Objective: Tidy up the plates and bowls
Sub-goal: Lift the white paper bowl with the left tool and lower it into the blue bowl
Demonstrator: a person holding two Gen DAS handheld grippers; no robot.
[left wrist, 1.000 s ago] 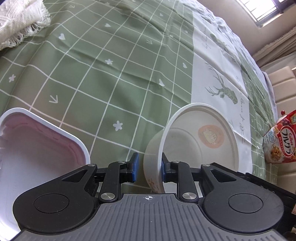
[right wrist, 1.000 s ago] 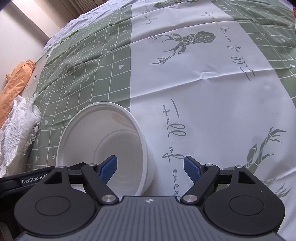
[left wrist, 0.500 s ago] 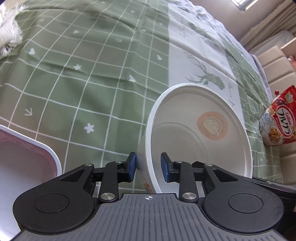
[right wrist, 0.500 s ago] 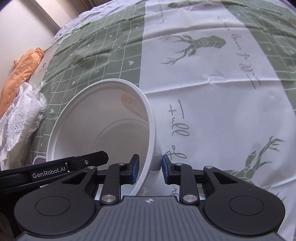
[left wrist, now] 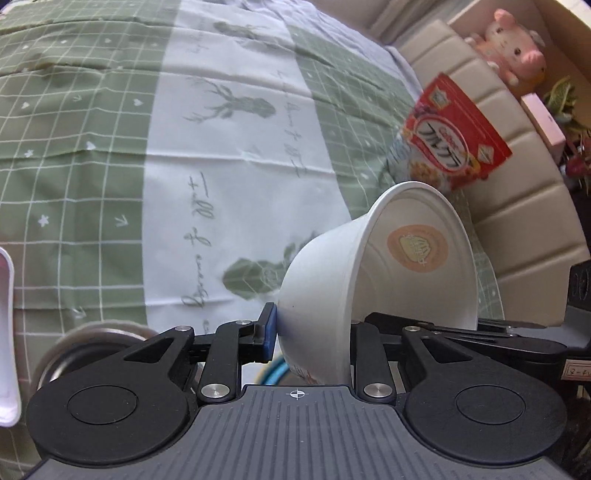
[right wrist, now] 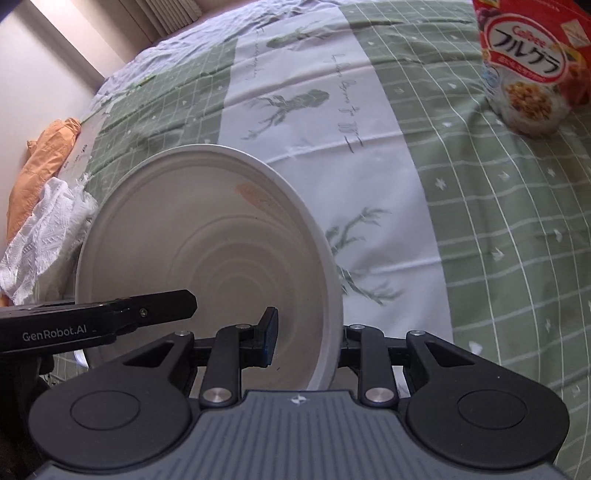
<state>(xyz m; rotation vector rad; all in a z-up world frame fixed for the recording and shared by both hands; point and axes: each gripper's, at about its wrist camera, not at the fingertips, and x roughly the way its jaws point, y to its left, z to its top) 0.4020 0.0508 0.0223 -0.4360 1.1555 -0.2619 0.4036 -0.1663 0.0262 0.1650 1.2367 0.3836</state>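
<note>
Place: a home, likely a living or dining room.
Worktop cover: a green checked tablecloth point(left wrist: 92, 155) printed with deer.
Seating: a cream padded sofa point(left wrist: 517, 206) stood alongside.
Homely things: a pink plush toy point(left wrist: 513, 44), a cereal bag point(right wrist: 532, 74), curtains point(right wrist: 159, 14).

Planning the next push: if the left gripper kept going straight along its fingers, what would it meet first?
The left gripper already straddles the white bowl, whose wall sits between its fingers, so the bowl comes first. Beyond it lies the green-and-white tablecloth; depth there is unclear.
</note>
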